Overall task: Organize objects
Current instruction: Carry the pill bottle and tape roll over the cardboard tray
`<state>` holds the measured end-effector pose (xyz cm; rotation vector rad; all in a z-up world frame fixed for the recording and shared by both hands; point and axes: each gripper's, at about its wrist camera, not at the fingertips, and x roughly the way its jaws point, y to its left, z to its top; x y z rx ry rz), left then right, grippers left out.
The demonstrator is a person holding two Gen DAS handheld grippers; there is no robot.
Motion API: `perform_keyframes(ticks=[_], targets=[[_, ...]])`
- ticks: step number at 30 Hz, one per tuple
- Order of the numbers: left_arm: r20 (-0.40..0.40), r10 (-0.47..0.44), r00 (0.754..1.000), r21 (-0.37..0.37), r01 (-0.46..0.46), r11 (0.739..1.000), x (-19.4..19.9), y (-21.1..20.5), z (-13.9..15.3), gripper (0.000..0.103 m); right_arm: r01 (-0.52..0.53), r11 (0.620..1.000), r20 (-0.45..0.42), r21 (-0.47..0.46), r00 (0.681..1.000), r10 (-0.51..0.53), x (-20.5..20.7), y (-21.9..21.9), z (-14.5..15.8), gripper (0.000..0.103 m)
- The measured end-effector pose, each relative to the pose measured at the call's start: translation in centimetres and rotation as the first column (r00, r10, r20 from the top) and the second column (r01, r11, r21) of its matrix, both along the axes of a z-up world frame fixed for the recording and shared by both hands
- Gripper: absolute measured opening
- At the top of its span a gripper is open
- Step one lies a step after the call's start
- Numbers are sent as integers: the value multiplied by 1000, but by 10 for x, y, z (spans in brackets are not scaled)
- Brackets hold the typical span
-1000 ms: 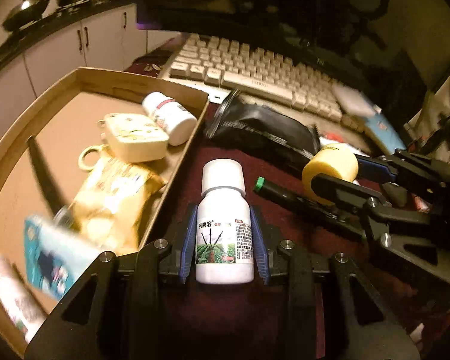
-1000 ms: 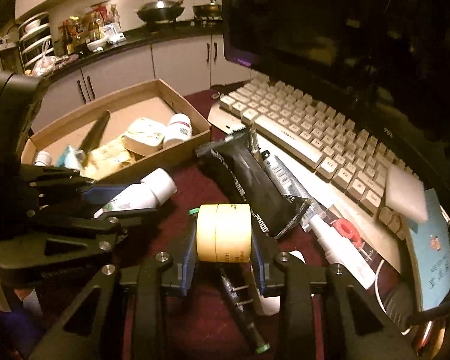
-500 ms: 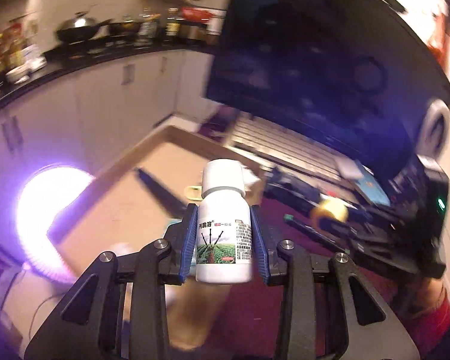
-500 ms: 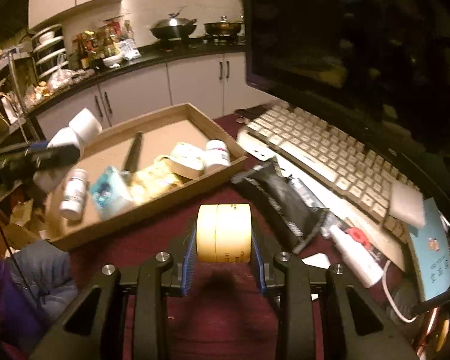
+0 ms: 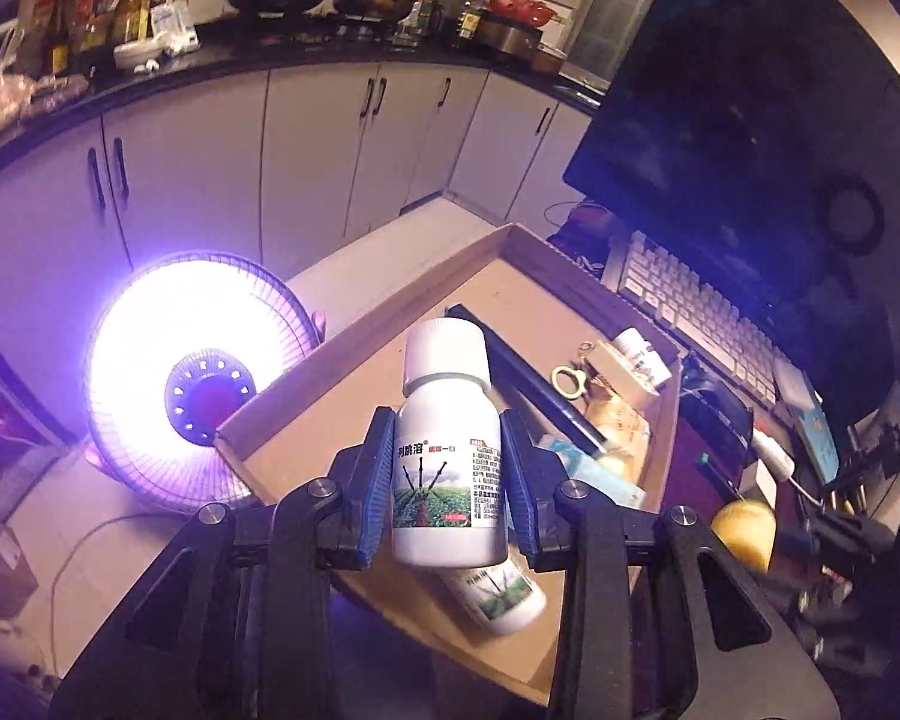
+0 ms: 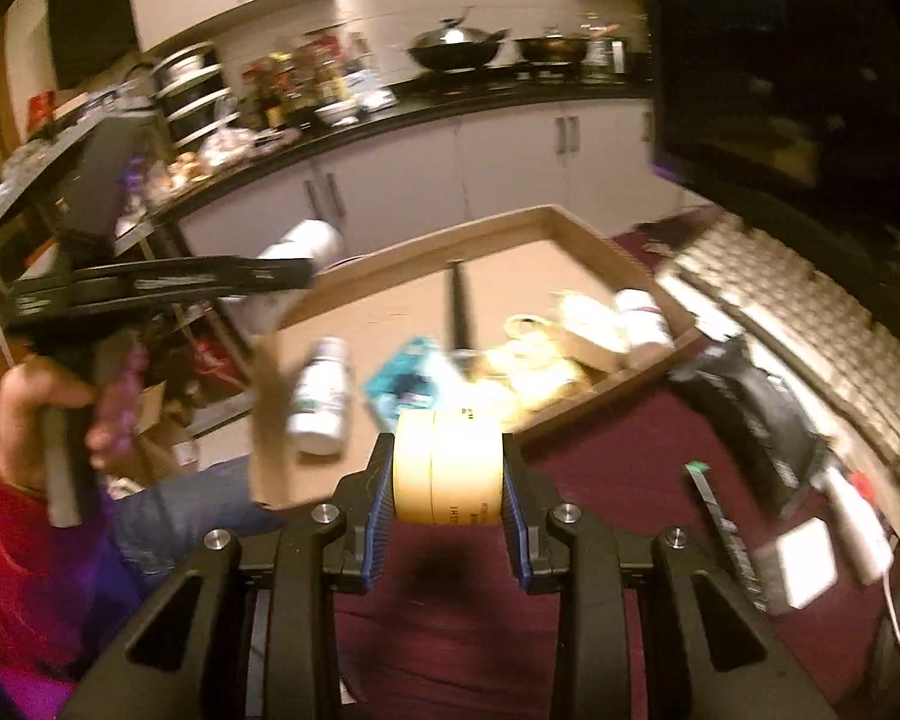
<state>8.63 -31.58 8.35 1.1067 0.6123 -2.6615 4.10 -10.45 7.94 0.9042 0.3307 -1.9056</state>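
My left gripper (image 5: pixel 447 468) clamped on white bottle (image 5: pixel 448 450), upright, cap forward, over near end of cardboard box (image 5: pixel 306 387). My right gripper (image 6: pixel 447 477) clamped on yellow tape roll (image 6: pixel 447 467), over bench (image 6: pixel 600 480), box ahead. Left nearer drop zone.

Open room for you: the box (image 5: pixel 576 294) floor is bare across its far half and along the left wall. Blocked ground: a dark rod (image 5: pixel 534 384) lies slantwise across the middle; a heap of packets (image 5: pixel 615 420) and a small bottle (image 5: pixel 642 351) crowds the right wall; a second bottle (image 5: pixel 498 594) lies near the near wall. Left tongs (image 5: pixel 447 468), closed on a white bottle (image 5: pixel 447 450), hang above the box. Right of the box, the tabletop (image 6: pixel 606 468) is bare beside a black pouch (image 6: pixel 762 402) and keyboard (image 6: pixel 810 324). A glowing heater (image 5: pixel 198 384) stands just outside the left wall.
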Motion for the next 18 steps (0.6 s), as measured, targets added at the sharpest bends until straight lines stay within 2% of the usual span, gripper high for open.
perform_keyframes(ticks=[4, 10, 15, 18], targets=[[16, 24, 1000, -13, -24, 1000, -11, -8, -20, 34, -71, 997, -13, 21, 997, 71, 11, -27, -7, 31], [50, 22, 999, -19, -21, 1000, -20, -18, -43, 34, -98, 992, -62, 85, 993, 104, 14, -54, -25, 31], [129, -20, 991, -72, 30, 997, -25, -13, -48, 34, -110, 985, -73, 134, 990, 121, 13, -64, -40, 31], [196, -10, 981, -129, 36, 991, -20, -4, -46, 34, -138, 977, -65, 160, 987, 150, 17, -70, -47, 31]])
